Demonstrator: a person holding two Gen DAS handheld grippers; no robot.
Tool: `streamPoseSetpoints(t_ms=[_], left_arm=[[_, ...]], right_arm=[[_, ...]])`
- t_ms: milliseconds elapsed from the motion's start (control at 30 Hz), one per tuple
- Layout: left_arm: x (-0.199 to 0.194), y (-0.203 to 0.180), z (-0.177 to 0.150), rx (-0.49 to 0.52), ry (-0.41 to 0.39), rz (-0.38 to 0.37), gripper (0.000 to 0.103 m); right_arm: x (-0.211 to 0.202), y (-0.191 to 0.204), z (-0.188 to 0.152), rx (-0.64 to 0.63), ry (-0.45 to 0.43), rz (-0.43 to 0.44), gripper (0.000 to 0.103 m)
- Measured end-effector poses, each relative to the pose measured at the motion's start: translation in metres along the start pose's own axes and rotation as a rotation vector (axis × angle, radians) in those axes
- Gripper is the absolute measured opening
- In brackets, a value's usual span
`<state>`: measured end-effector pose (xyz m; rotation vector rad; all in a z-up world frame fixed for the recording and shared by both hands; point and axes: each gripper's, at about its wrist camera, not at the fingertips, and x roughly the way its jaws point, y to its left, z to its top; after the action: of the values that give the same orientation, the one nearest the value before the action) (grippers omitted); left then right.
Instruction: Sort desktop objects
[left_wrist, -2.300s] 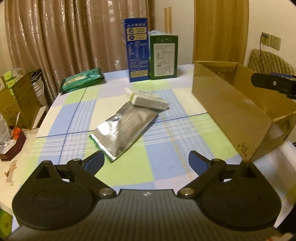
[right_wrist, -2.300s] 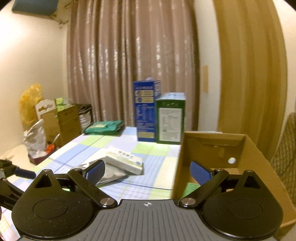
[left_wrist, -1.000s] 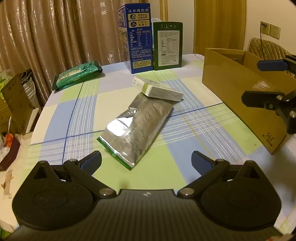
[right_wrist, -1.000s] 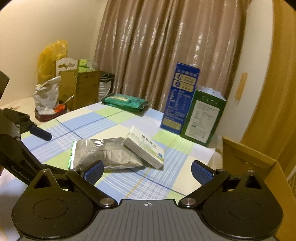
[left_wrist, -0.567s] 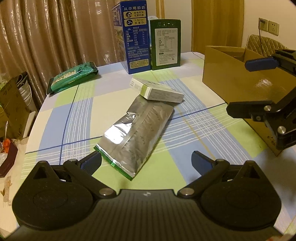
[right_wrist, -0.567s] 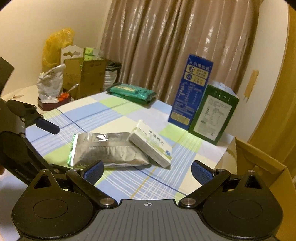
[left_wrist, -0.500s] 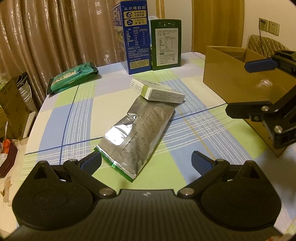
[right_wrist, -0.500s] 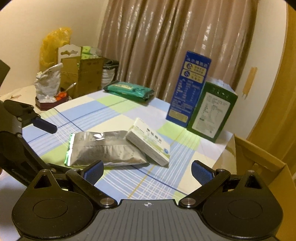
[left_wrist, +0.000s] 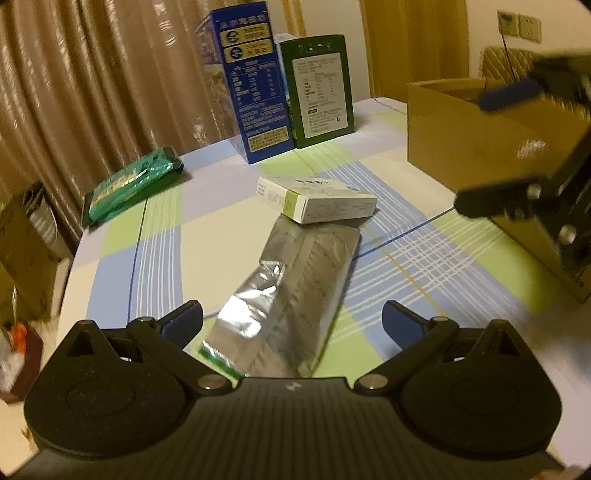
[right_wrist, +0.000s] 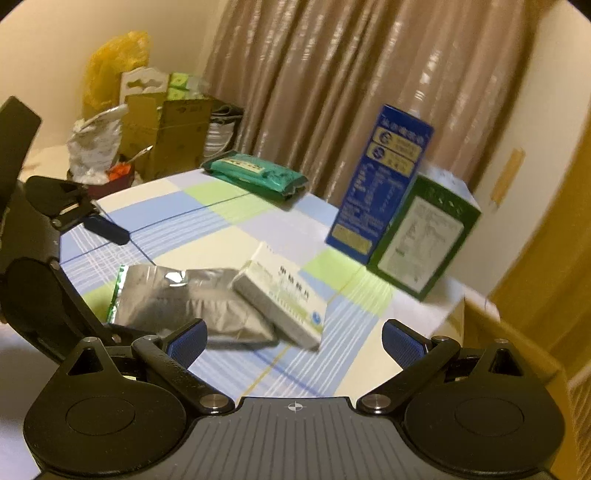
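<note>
Left wrist view: The left tool (left_wrist: 291, 321) is spread wide and holds nothing. A silver foil pouch (left_wrist: 295, 291) with a green bottom edge lies flat on the checked surface (left_wrist: 159, 236), its near end between the two blue pads. Its skin is creased and reflective. A white box (left_wrist: 317, 199) with a green end lies across the pouch's far end, touching it. Beyond stand a tall blue carton (left_wrist: 255, 81) and a green carton (left_wrist: 319, 88), side by side. A green packet (left_wrist: 129, 181) lies at far left near the surface edge. A cardboard box (left_wrist: 480, 147) sits at right; the right tool (left_wrist: 524, 147), blurred, hangs in front of it.

Right wrist view: The right tool (right_wrist: 293, 338) is spread wide and empty. The pouch (right_wrist: 188, 299) and white box (right_wrist: 284, 299) lie just ahead of the pads, the white box overlapping the pouch. The blue carton (right_wrist: 384, 181) and green carton (right_wrist: 424, 236) stand behind. The green packet (right_wrist: 255, 173) lies farther back. The left tool (right_wrist: 88, 221) shows at left, open. The cardboard box rim (right_wrist: 517, 347) is at right.
</note>
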<state>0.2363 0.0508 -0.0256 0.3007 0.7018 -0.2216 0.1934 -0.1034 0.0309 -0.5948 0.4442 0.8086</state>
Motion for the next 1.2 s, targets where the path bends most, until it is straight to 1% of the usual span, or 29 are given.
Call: streamPoseSetpoints(t_ms=[133,233,267,333,400,467,667,800,833,900,933,1033,1100,1200], left_arm=[[0.014,-0.002,0.005,0.063,0.000,0.005,0.101],[0.022,-0.006,0.006,0.131,-0.013,-0.008,0.098],[0.023,-0.008,0.006,0.156,-0.022,-0.012,0.097],[0.027,-0.011,0.006,0.201,-0.047,-0.017,0.092],[0.033,-0.010,0.008,0.214,-0.051,-0.025,0.087],[0.039,-0.009,0.010,0.214,-0.045,-0.025,0.080],[0.049,-0.019,0.007,0.307,-0.041,-0.032,0.079],[0.056,-0.025,0.003,0.363,-0.027,-0.017,0.079],[0.057,-0.024,0.002,0.365,-0.022,-0.011,0.079],[0.060,-0.021,0.003,0.360,-0.017,0.002,0.073],[0.061,-0.019,0.004,0.354,-0.018,0.012,0.067],[0.063,-0.007,0.009,0.304,-0.022,0.003,0.062],[0.064,-0.001,0.011,0.281,-0.020,0.005,0.062],[0.066,0.012,0.012,0.195,-0.005,-0.019,0.061]], right_arm=[[0.020,-0.003,0.012,-0.104,0.053,0.071,0.098],[0.032,-0.004,0.016,-0.225,0.067,0.144,0.098],[0.038,-0.004,0.017,-0.269,0.077,0.173,0.098],[0.049,-0.006,0.019,-0.342,0.094,0.195,0.098],[0.058,-0.007,0.020,-0.389,0.107,0.203,0.098],[0.067,-0.009,0.022,-0.431,0.122,0.221,0.098],[0.096,-0.011,0.018,-0.549,0.166,0.280,0.098],[0.113,-0.015,0.017,-0.575,0.193,0.308,0.098],[0.116,-0.016,0.017,-0.576,0.197,0.316,0.097],[0.123,-0.018,0.019,-0.588,0.204,0.328,0.097],[0.126,-0.019,0.019,-0.596,0.206,0.331,0.097],[0.134,-0.022,0.022,-0.601,0.215,0.337,0.096],[0.142,-0.026,0.025,-0.586,0.223,0.345,0.096],[0.153,-0.030,0.030,-0.553,0.236,0.355,0.096]])
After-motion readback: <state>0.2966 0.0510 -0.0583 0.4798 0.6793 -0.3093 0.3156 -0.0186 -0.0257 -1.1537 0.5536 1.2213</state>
